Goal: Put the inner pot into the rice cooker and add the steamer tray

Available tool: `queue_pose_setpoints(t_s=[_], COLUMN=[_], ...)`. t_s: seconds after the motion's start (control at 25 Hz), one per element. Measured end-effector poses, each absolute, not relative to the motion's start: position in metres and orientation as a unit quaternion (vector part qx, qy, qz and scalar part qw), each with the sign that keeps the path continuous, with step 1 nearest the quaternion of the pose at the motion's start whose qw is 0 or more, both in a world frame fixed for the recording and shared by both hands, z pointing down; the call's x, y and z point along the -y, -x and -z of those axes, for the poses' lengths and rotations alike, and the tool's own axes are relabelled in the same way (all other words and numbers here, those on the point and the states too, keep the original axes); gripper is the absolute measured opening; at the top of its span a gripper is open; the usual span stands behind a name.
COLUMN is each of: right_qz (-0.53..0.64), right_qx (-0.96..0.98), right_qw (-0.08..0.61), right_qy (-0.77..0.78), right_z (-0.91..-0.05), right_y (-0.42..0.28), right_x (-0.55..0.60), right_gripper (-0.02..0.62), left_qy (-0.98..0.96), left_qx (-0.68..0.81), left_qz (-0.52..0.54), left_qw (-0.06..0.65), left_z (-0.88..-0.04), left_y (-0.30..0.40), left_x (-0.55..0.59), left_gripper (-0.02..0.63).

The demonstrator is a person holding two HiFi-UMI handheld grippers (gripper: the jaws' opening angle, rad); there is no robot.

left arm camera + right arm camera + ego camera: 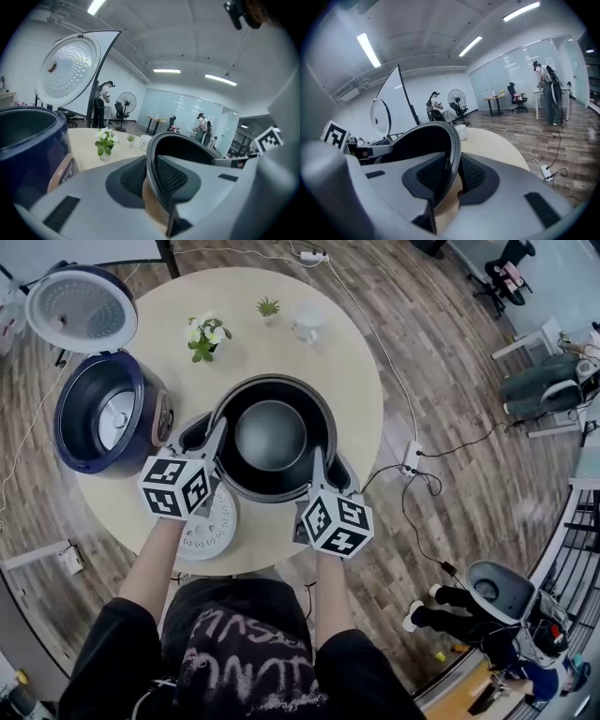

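Broadly, the round bench (356, 381) carries the open rice cooker (141, 381) at its left. Beside it, the inner pot (272, 437) is held over mid-bench. The white steamer tray (211, 526) lies near the front edge. The left gripper (217, 434) and right gripper (319, 465) each pinch the pot's rim.
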State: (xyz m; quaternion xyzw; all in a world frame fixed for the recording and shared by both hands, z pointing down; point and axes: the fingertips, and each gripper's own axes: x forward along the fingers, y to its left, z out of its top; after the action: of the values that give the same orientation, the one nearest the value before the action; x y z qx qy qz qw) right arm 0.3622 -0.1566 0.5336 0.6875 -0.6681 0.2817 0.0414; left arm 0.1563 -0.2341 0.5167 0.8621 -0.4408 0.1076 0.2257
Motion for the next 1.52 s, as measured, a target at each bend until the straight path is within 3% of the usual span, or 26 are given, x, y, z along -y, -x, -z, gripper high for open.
queue_pose_setpoints(t_s=[0.92, 1.52], right_qz=[-0.194, -0.143], right_qx=[0.689, 0.687], right_qw=[-0.012, -0.023], right_qy=[-0.698, -0.712], right_z=[-0.428, -0.367], right_y=[-0.306, -0.184], right_x=[0.158, 0.184], right_gripper=[0.092, 0.091], left_qy=[-0.889, -0.902], left_qx=[0.431, 0.405], left_qz=[-0.012, 0.040], left_qw=[0.154, 0.142], left_z=[-0.402, -0.348], left_y=[-0.100, 0.021], left_x=[0.235, 0.264], left_gripper=[0.077, 0.075])
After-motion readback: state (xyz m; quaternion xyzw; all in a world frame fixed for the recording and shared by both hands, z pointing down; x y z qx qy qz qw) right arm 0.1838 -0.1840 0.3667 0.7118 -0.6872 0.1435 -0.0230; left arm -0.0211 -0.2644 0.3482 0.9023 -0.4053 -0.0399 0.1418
